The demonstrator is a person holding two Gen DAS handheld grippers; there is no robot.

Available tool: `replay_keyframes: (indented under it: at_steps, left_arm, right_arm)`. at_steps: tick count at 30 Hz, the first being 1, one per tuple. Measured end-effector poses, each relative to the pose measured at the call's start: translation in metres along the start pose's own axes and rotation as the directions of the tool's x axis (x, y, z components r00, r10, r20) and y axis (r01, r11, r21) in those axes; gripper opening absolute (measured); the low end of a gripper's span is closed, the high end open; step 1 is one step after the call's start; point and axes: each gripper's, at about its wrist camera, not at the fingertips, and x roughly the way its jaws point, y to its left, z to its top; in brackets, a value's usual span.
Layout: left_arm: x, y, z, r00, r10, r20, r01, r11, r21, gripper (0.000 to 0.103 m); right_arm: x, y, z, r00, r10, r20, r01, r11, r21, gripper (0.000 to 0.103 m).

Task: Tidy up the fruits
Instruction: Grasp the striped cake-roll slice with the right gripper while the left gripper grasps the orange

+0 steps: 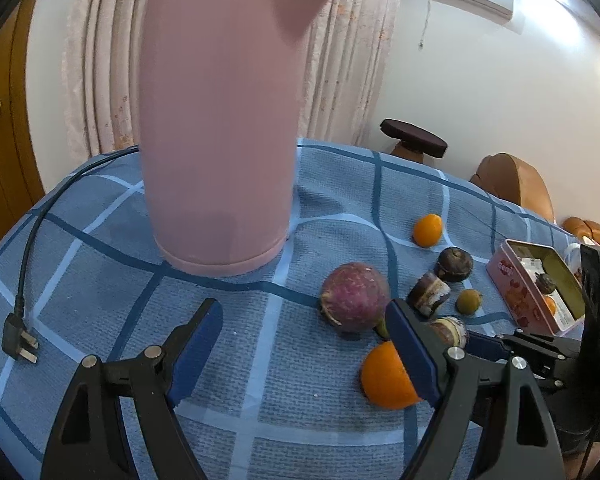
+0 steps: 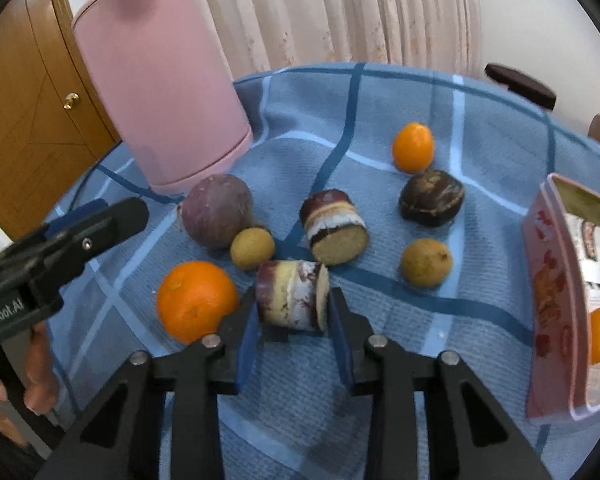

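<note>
Right now the right gripper (image 2: 293, 322) has its blue pads pinched on the two ends of a short cut sugarcane piece with purple skin and a pale fibrous face (image 2: 292, 296), which rests on the blue checked tablecloth (image 2: 380, 380) near the front edge. That piece looks stiff, woody and fairly light; its waxy skin may be slippery, so a hold across the flat cut ends, as here, seems safer than across the round side. Just left of it lies a large round orange (image 2: 196, 300), firm and heavier, best taken across its middle. The left gripper (image 1: 304, 344) hangs spread wide and empty over the cloth. Beyond, a small tan longan (image 2: 252, 249) touches a big dull purple round fruit (image 2: 217, 210), and a second sugarcane piece (image 2: 334, 226) lies just right of them. Another longan (image 2: 425, 262) sits farther right. Farther off are a dark brown chestnut-like fruit (image 2: 431, 198) and a small orange kumquat (image 2: 413, 147). At the right stands the open pink tin box (image 2: 548, 300), probably the goal, already holding some fruit. Behind everything stands a tall pink kettle (image 2: 156, 80)
</note>
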Motion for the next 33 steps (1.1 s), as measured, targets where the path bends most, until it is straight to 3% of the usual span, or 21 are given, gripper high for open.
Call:
replay_keyframes:
  at_steps: [5,10,12,16,23,29,33]
  left_arm:
    - [-0.003,-0.010,-0.001,0.993,-0.118,-0.007,0.118,0.993,0.020,0.085]
    - [0.013,-0.031,-0.009,0.974,-0.202,-0.107,0.209,0.976,0.058,0.084]
    - [0.017,-0.041,-0.013,0.976,-0.183,-0.118,0.195,0.976,0.099,0.084]
    - [0.033,-0.063,-0.026,0.982,-0.073,-0.173,0.109,0.971,0.211,0.083]
    - [0.041,-0.057,-0.026,0.971,-0.097,-0.217,0.132,0.979,0.153,0.052]
    - [0.039,-0.053,-0.023,0.973,-0.113,-0.203,0.140,0.982,0.124,0.049]
    - [0.021,-0.049,-0.019,0.985,-0.137,-0.103,0.147,0.984,0.096,0.049]
  right_arm:
    - [-0.031,-0.017,0.002,0.992,-0.019,0.125,0.010,0.998,0.068,0.035]
    - [-0.055,-0.023,0.000,0.969,-0.119,0.216,0.103,0.991,0.082,0.035]
    - [-0.062,-0.024,-0.001,0.957,-0.156,0.245,0.138,0.986,0.089,0.035]
    - [-0.068,-0.027,0.000,0.946,-0.183,0.267,0.164,0.982,0.094,0.035]
    - [-0.064,-0.019,0.003,0.941,-0.202,0.272,0.192,0.979,0.064,0.035]
    - [-0.067,-0.021,0.000,0.928,-0.229,0.294,0.219,0.973,0.066,0.035]
    - [-0.074,-0.019,0.000,0.911,-0.255,0.324,0.247,0.967,0.065,0.035]
